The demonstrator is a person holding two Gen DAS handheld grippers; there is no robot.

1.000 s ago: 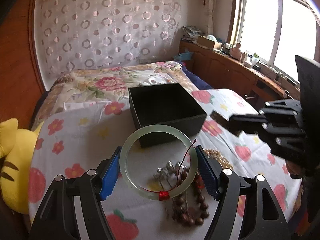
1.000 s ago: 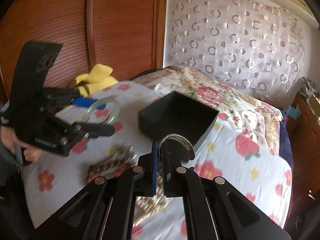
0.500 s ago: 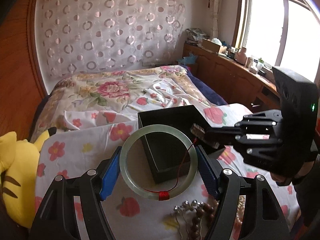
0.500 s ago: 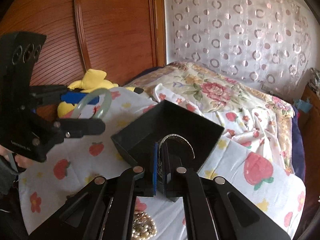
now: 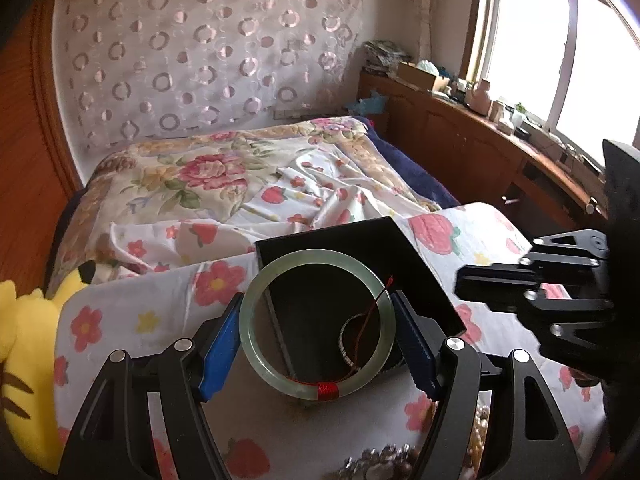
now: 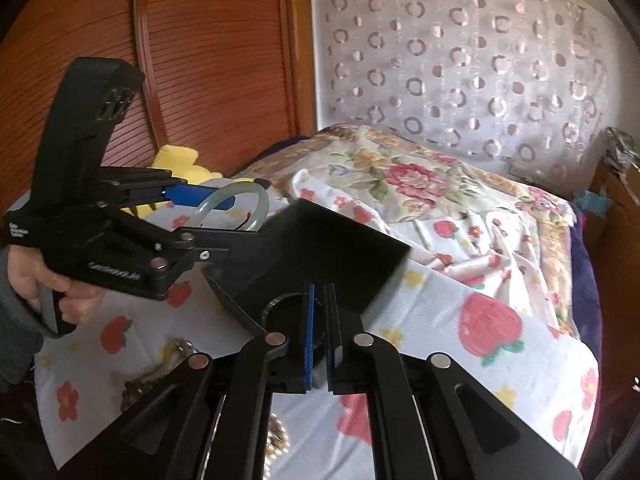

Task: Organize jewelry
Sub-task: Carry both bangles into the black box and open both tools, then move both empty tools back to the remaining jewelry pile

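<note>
My left gripper [image 5: 318, 330] is shut on a pale green jade bangle [image 5: 256, 292] with a red thread wrap; it holds the bangle above the near corner of the black open box [image 5: 360, 240]. A silver bangle [image 5: 346, 342] lies inside the box. In the right wrist view the left gripper [image 6: 224, 220] and jade bangle [image 6: 256, 196] hang over the box's [image 6: 320, 240] left rim. My right gripper [image 6: 319, 294] sits low at the box's near edge with a narrow gap between its fingers; the silver bangle's rim [image 6: 276, 303] shows just left of them, apparently released.
Bead and pearl strands lie on the strawberry-print cloth near the bottom [image 5: 400, 460], also in the right wrist view [image 6: 160, 376]. A yellow plush toy [image 5: 20, 340] sits at left. A flowered bed [image 5: 220, 176] lies behind the box, a wooden counter [image 5: 480, 140] at right.
The left gripper carried the jade bangle forward over the box. The right gripper lowered into the box; the silver bangle left its fingers and now lies in the box.
</note>
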